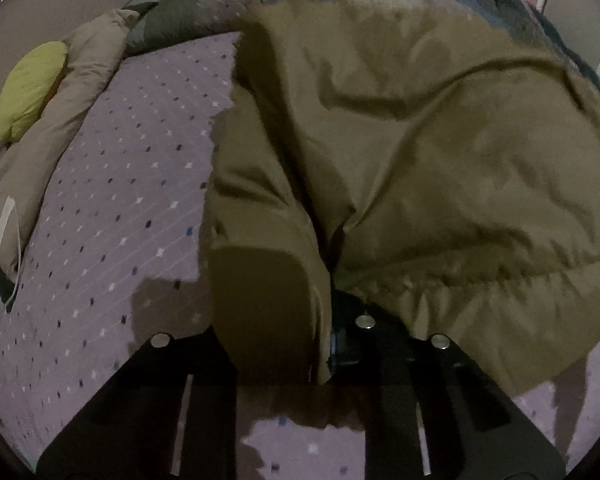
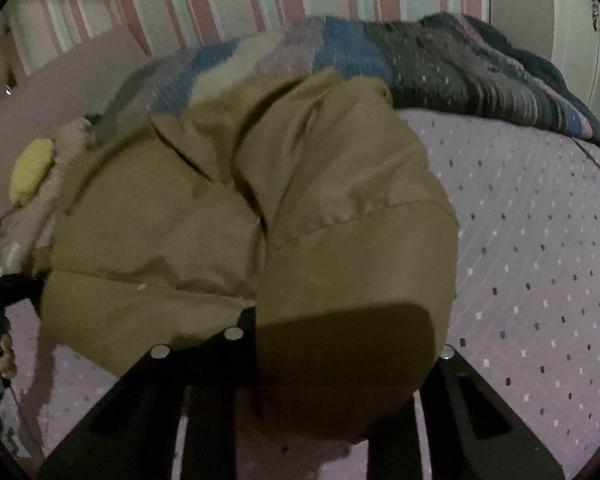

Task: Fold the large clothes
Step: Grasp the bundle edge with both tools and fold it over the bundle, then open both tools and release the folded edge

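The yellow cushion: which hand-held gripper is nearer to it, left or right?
Left. The left hand-held gripper grips the brown jacket on the side toward the yellow cushion; the right hand-held gripper grips its far side.

Both fisheye views were dim and grainy, with muted colours and a black vignette at the circular edges. Straight lines bowed toward the rims. The puffy olive-brown padded jacket (image 2: pixel 260 208) showed motion blur in the right wrist view. Soft dark shadows fell on the lilac dotted bedspread (image 1: pixel 112 208) beneath the fabric. No glare appeared.
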Available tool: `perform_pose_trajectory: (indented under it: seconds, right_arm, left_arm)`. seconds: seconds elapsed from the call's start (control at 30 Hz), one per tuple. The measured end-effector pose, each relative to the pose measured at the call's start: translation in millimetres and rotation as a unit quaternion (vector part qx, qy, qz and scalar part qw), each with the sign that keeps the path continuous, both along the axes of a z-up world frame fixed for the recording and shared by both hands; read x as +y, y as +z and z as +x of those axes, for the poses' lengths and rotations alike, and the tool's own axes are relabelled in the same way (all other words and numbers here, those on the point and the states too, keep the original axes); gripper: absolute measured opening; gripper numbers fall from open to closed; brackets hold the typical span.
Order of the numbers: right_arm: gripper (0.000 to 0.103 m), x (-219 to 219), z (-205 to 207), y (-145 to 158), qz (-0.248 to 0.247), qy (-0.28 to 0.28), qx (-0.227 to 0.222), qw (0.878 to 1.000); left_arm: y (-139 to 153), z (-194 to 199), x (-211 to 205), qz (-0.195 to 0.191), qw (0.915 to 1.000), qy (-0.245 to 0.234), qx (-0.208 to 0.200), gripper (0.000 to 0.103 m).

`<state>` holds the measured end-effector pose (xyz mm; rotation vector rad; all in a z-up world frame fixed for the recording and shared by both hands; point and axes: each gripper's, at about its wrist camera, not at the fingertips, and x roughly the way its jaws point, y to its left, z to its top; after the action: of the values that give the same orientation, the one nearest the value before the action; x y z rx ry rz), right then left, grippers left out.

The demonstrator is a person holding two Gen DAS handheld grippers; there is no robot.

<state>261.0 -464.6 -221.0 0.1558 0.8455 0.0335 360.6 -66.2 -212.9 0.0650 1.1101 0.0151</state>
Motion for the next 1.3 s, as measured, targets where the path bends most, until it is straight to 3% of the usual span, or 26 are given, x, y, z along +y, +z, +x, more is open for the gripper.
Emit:
perform_pose_trajectory:
  seconds: [0.2, 0.37, 0.47, 0.6, 0.67, 0.73, 0.8, 0.83, 0.87, 0.9, 0.93, 0.97, 1.13, 1.3]
  right_arm:
    - [0.022, -7, -66, 44, -0.020, 0.008, -0.047, 0.999]
    - [0.021, -18, -131, 71, -0.058, 0.005, -0.063, 0.996]
    - [0.021, -21, -164, 64, -0.097, 0.012, -0.042, 0.994]
    - [0.023, -34, -178, 15, -0.103, 0.014, 0.018, 0.994]
    - [0.028, -39, -178, -6, -0.096, 0.012, 0.037, 0.995]
    - [0.033, -45, -179, -18, -0.075, 0.003, 0.055, 0.996]
    - [0.042, -55, -185, -19, -0.054, -0.007, 0.056, 0.997]
    - [0.052, -58, -185, -19, -0.043, -0.012, 0.060, 0.997]
    - [0.060, -68, -188, -19, -0.017, -0.024, 0.066, 0.997]
    - [0.061, -73, -191, -21, -0.001, -0.028, 0.068, 0.997]
    - [0.063, -80, -197, -22, 0.021, -0.034, 0.068, 0.997]
    - [0.068, -85, -203, -21, 0.028, -0.040, 0.066, 0.997]
    - [0.076, -95, -227, -13, 0.019, -0.064, 0.049, 0.997]
    - [0.078, -94, -243, 21, -0.047, -0.115, -0.028, 0.992]
  left_arm:
    - [53, -60, -12, -0.029, 0.9991, -0.007, -0.030, 0.015]
    - [73, -129, -19, -0.026, 0.9985, -0.023, -0.043, 0.016]
    - [68, -170, -21, -0.017, 0.9984, -0.032, -0.044, 0.016]
    - [36, -184, -14, -0.030, 0.9991, -0.029, -0.010, 0.020]
    - [8, -184, -19, -0.036, 0.9989, -0.029, -0.004, 0.026]
    - [-1, -185, -19, -0.028, 0.9991, -0.033, -0.004, 0.034]
    - [-6, -192, -13, -0.025, 0.9990, -0.036, -0.007, 0.040]
    - [-7, -192, -13, -0.031, 0.9989, -0.036, -0.007, 0.043]
    - [-5, -194, -10, -0.036, 0.9987, -0.034, -0.006, 0.053]
    - [-4, -198, -3, -0.029, 0.9992, -0.026, -0.010, 0.063]
    - [-1, -201, 0, -0.019, 0.9994, -0.020, -0.020, 0.083]
    - [5, -206, 6, -0.009, 0.9993, -0.013, -0.035, 0.089]
    - [28, -218, 27, -0.012, 0.9985, -0.002, -0.054, 0.089]
    - [44, -227, 16, 0.005, 0.9965, -0.019, -0.082, 0.089]
